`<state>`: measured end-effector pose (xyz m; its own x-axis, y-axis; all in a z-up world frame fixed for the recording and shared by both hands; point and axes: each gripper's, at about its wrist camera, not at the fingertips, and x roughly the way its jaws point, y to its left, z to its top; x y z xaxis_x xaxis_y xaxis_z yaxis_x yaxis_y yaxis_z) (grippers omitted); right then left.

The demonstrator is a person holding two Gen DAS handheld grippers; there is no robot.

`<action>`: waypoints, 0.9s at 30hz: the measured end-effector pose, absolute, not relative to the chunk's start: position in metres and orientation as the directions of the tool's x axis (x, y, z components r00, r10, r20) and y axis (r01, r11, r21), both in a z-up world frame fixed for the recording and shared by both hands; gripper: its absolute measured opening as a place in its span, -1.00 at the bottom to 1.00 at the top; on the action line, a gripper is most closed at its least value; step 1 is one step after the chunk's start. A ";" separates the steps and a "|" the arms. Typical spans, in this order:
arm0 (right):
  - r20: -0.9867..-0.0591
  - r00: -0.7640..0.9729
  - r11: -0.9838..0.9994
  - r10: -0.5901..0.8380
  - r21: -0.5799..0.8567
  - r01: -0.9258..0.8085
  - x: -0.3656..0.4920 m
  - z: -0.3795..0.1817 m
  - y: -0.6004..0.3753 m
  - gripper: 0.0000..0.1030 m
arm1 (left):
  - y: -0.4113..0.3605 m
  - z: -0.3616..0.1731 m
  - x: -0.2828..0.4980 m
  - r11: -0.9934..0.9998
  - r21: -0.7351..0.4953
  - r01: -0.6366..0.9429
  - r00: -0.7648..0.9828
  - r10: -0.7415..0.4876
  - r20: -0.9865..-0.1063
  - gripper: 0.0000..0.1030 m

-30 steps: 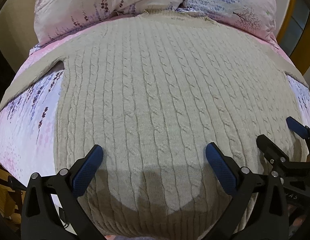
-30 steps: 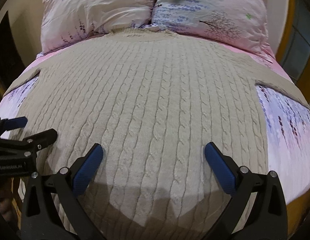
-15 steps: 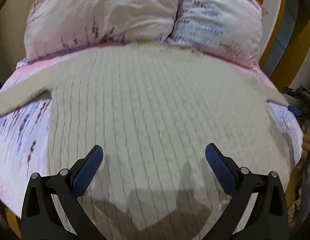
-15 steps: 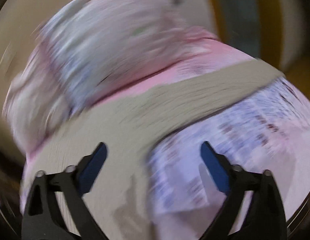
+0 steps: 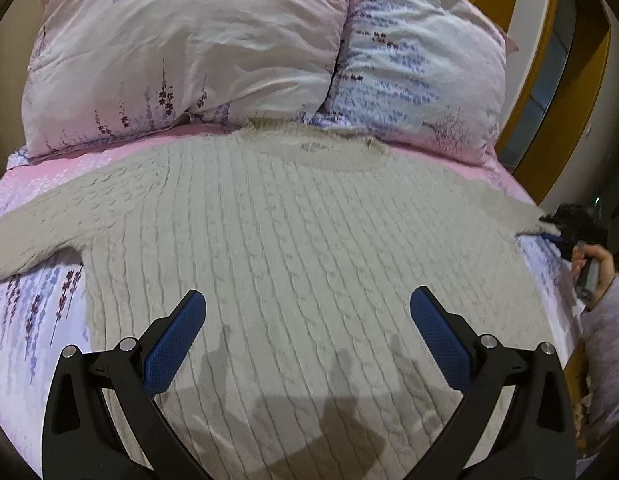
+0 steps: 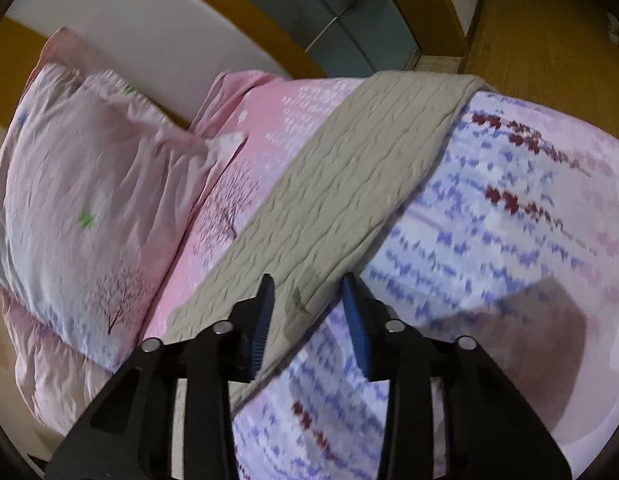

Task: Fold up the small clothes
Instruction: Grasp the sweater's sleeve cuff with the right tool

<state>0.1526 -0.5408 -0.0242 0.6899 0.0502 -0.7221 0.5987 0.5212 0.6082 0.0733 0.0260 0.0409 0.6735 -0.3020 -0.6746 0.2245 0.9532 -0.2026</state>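
Both wrist views: sweater (image 5: 309, 240) shared.

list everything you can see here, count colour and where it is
sweater: 1, beige cable knit, spread flat on the bed, sleeves out
right sleeve: 1, beige, runs to the bed's edge
pillows: 2, pink and lilac floral, at the head, side by side
sheet: 1, pink and lilac floral, under the sweater
headboard: 1, wood and white, behind the pillows
left gripper: 1, black with blue pads, open above the hem
right gripper: 1, jaws just closing around the sleeve's edge
hand: 1, grey sleeve, at the bed's right side

No readable text, labels, brands or numbers anywhere; sweater neck tag too blurred.
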 end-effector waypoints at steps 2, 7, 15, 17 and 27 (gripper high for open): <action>-0.727 0.686 0.513 0.025 0.598 0.616 0.153 -0.025 -0.547 -0.46 | 0.032 0.043 0.076 0.941 -0.232 0.244 0.692 -0.337 -0.639 0.97; -0.743 0.667 0.515 -0.052 0.553 0.655 0.159 -0.026 -0.557 -0.72 | 0.041 0.046 0.090 0.941 -0.236 0.242 0.703 -0.337 -0.626 0.97; -0.624 0.753 0.739 -0.208 0.404 0.539 0.171 0.049 -0.500 -0.86 | 0.066 0.052 0.104 0.927 -0.291 0.235 0.713 -0.368 -0.597 0.97; -0.580 0.798 0.798 -0.166 0.397 0.454 0.176 0.067 -0.474 -0.86 | 0.073 0.052 0.107 0.922 -0.315 0.224 0.716 -0.375 -0.588 0.97; -0.607 0.714 0.924 0.349 0.351 -0.154 0.198 0.061 -0.264 -0.86 | 0.092 0.046 0.116 0.863 -0.466 0.196 0.706 -0.454 -0.544 0.97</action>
<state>0.1984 -0.2638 0.0610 0.7142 0.3491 -0.6066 -0.1537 0.9238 0.3507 0.1156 0.0919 0.0461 0.7058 -0.4542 -0.5437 0.1958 0.8626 -0.4664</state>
